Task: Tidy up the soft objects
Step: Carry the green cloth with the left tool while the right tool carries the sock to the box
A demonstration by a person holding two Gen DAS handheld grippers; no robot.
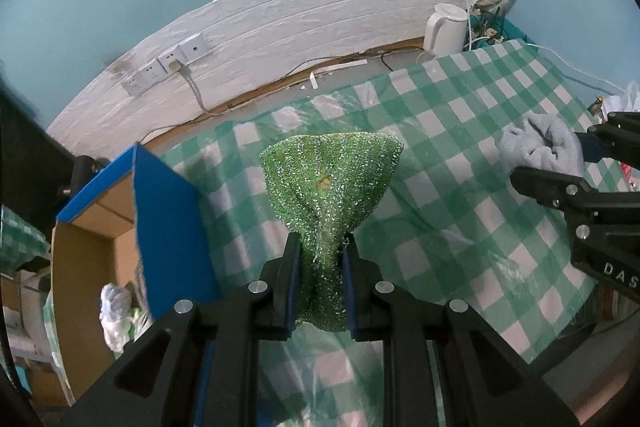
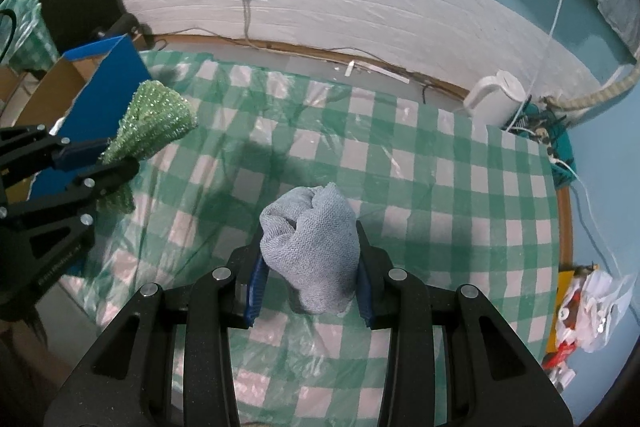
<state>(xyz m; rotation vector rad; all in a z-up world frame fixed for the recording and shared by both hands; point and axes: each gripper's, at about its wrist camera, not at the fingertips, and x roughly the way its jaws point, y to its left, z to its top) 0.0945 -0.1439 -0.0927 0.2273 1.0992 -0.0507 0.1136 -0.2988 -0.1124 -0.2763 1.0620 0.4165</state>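
- Your left claw [image 1: 320, 283] is clamped on the glittery green knitted scrubbing cloth [image 1: 332, 179]. The cloth fans out above the blue pads at the centre of the left wrist view, clear of the green-and-white checked plastic cover on the table [image 1: 460, 155].
- Your right claw [image 2: 310, 275] is clamped on the bunched pale blue-grey knitted cloth [image 2: 312, 235], at the lower centre of the right wrist view and likewise off the table.
- By my reading, you are in the carrying step: both soft things are picked up and neither is put away.
- The likely target is the open cardboard box with blue flaps [image 1: 120, 211], at the left edge of the left wrist view. A pale crumpled thing already lies inside it at the lower left.
- The next move calls for bringing the green cloth over the opening, past the upright blue flap, before you let go.
- Then bring the blue-grey cloth across from the right. Keep the two claws apart so they do not knock at the box mouth.
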